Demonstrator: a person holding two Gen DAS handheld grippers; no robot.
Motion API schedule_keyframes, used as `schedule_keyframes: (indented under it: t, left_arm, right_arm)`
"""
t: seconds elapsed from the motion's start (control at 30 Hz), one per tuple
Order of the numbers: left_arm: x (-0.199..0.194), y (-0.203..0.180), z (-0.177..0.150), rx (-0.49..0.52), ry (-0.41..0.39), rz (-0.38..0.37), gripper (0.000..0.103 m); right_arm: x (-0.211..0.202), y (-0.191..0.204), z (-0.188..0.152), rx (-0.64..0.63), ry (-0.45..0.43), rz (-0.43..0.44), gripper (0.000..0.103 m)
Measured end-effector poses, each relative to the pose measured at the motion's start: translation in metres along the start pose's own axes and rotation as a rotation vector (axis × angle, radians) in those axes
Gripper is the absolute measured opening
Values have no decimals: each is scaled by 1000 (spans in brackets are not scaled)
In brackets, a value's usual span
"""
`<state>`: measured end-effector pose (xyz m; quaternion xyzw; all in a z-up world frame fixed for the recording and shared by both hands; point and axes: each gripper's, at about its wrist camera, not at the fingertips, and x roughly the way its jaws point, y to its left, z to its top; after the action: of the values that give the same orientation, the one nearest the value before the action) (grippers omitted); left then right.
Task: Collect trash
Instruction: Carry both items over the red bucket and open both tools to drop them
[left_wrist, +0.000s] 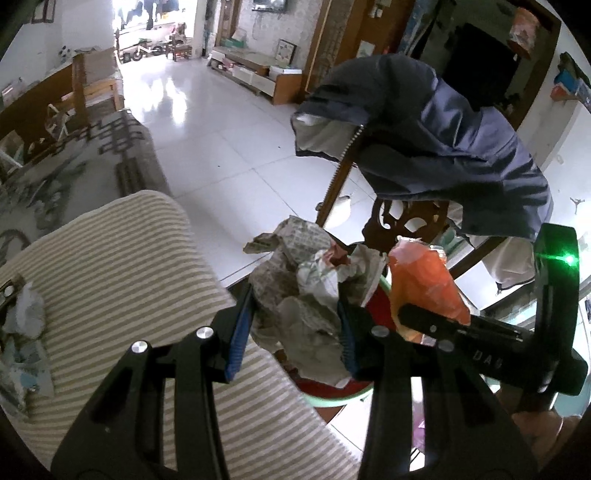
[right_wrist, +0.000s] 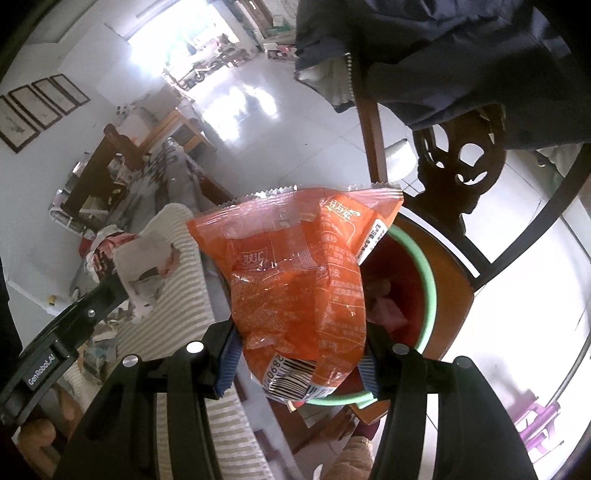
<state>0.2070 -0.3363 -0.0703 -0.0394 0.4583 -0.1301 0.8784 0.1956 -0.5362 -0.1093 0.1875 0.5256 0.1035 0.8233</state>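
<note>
My left gripper (left_wrist: 293, 328) is shut on a wad of crumpled newspaper (left_wrist: 303, 273) and holds it over a red basin with a green rim (left_wrist: 332, 397). My right gripper (right_wrist: 295, 363) is shut on an orange snack wrapper (right_wrist: 295, 266) with a barcode, held above the same basin (right_wrist: 428, 280), which stands on a wooden chair seat. The right gripper and wrapper (left_wrist: 424, 288) also show in the left wrist view, beside the newspaper. The left gripper with the newspaper (right_wrist: 144, 262) shows at the left of the right wrist view. Pinkish scraps lie in the basin.
A striped cushion (left_wrist: 122, 280) lies to the left with more crumpled paper (left_wrist: 26, 314) on it. A dark blue jacket (left_wrist: 436, 147) hangs over the carved wooden chair back (right_wrist: 458, 166). A patterned sofa (left_wrist: 74, 162) is behind. White tiled floor (left_wrist: 221, 122) stretches beyond.
</note>
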Motion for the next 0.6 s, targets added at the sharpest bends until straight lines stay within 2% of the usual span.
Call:
schedule_keyframes:
  t: [0.2,0.27,0.3,0.33,0.6]
  left_arm:
    - [14,-13,7,21,11,-4,41]
    - [15,-13,9,15,-1,-5,49]
    - [13,-13,10,9,-14,-6,60]
    - [12,-13,11,4,-27,-6,69]
    - [-9,3,16,-23,-73,6,75]
  right_arm:
    - [4,-9,3,14,0,-3,54]
    - [6,-11,4,23,-3,-7,67]
    - [5,-13,4,34,-10,-9,74]
    - [4,-14,4,43,-19,-7,74]
    - [-5,1,2,23,-57,-17,74]
